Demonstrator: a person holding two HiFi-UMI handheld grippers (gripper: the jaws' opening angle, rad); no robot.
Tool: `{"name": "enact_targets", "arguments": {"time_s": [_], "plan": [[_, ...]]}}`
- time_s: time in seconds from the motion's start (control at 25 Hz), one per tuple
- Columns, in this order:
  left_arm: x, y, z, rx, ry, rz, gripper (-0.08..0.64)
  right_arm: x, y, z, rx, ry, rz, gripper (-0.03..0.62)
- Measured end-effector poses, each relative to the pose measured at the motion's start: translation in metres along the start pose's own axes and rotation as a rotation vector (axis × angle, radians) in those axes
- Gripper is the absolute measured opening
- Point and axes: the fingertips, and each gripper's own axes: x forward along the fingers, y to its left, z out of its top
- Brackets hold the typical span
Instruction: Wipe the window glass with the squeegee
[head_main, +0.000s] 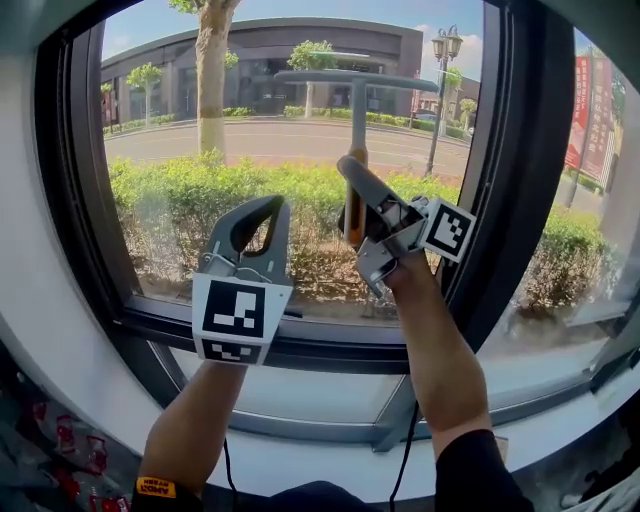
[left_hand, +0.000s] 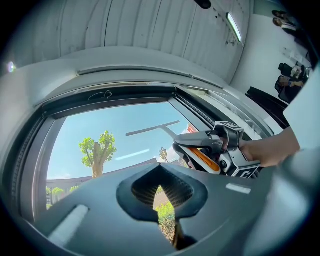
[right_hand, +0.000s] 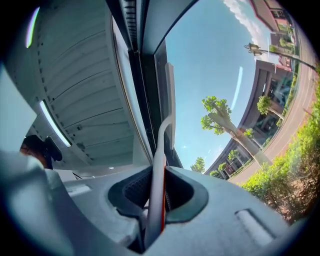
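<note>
Nearest me at 7 o'clock, my left gripper (head_main: 271, 204) has its smooth grey jaws pressed together on nothing, while at 1 o'clock my right gripper (head_main: 352, 185) pinches the orange handle of the squeegee (head_main: 357, 95), its slim grey T-shaped blade level against the window glass (head_main: 280, 150) at 12 o'clock.

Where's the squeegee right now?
The squeegee stands upright at the head view's centre, handle clamped in the right hand-held gripper, blade high before the window glass, just right of the left hand-held gripper.
</note>
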Motion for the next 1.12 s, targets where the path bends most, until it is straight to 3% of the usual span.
{"name": "enact_targets", "arguments": {"time_s": [0.24, 0.44, 0.72, 1.12], "plan": [[0.0, -0.014, -0.027, -0.015, 0.048, -0.004, 0.015, -0.018, -0.003, -0.022, 0.039, 0.002, -0.004, 0.048], [-0.007, -0.023, -0.068, -0.045, 0.117, -0.016, 0.015, -0.039, -0.009, -0.062, 0.083, 0.023, -0.022, 0.048], [-0.025, -0.048, -0.129, -0.118, 0.218, -0.043, 0.015, -0.086, -0.019, -0.121, 0.146, 0.041, -0.088, 0.048], [-0.042, -0.083, -0.172, -0.167, 0.301, -0.088, 0.015, -0.147, -0.031, -0.188, 0.238, 0.034, -0.176, 0.048]]}}
